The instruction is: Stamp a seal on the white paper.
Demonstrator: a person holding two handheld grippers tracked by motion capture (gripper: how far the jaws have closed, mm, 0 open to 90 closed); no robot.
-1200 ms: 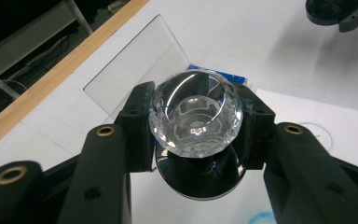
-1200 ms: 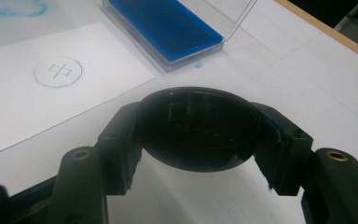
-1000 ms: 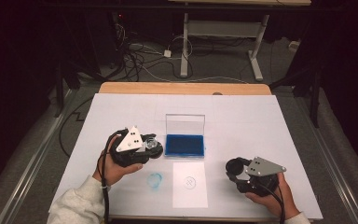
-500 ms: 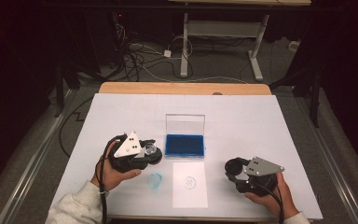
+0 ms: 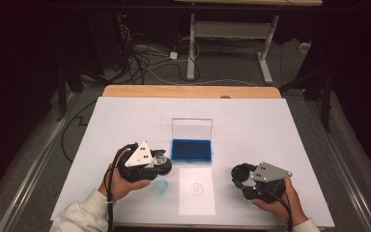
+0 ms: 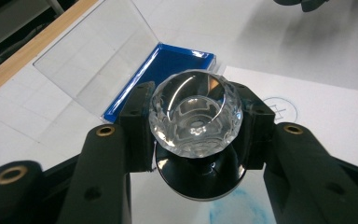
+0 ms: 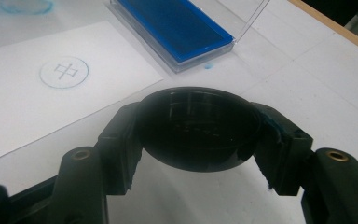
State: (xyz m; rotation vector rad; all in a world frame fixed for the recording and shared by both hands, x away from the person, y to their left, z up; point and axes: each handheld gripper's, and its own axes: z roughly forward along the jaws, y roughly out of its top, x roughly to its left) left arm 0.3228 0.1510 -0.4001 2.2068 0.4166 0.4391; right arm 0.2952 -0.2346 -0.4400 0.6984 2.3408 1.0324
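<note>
Two grippers are working here, and each is clenched on one round piece. At the left, the left gripper (image 5: pixel 157 164) is grasping a stamp (image 6: pixel 196 114) by its clear faceted knob, with the black base beneath it. It is hanging over the worktop (image 5: pixel 270 125) just left of the ink pad (image 5: pixel 192 150), above a blue smudge (image 5: pixel 160 187).

Judging by that position, the stamp is heading either for the pad or for the cap. Either way, the stamp face should be staying level. For inking, it should be going straight down onto the blue, pressing evenly, then lifting straight up with no sliding. The smudge is showing what a dragged or misplaced touch leaves. The grip on the slick facets should be staying firm, since a tilt could let the knob twist between the jaws. The upright lid (image 5: pixel 192 128) at the pad's far edge is leaving the near side free for the approach.

At the right, the right gripper (image 5: pixel 239 175) is clamping a black cap (image 7: pixel 198 128) and holding it low, well apart from the stamp.

Counting left to right: one smudge, one stamp, one ink pad with one lid, one paper (image 5: pixel 196 205) bearing one round mark (image 5: pixel 196 187), one cap, and two grippers.
</note>
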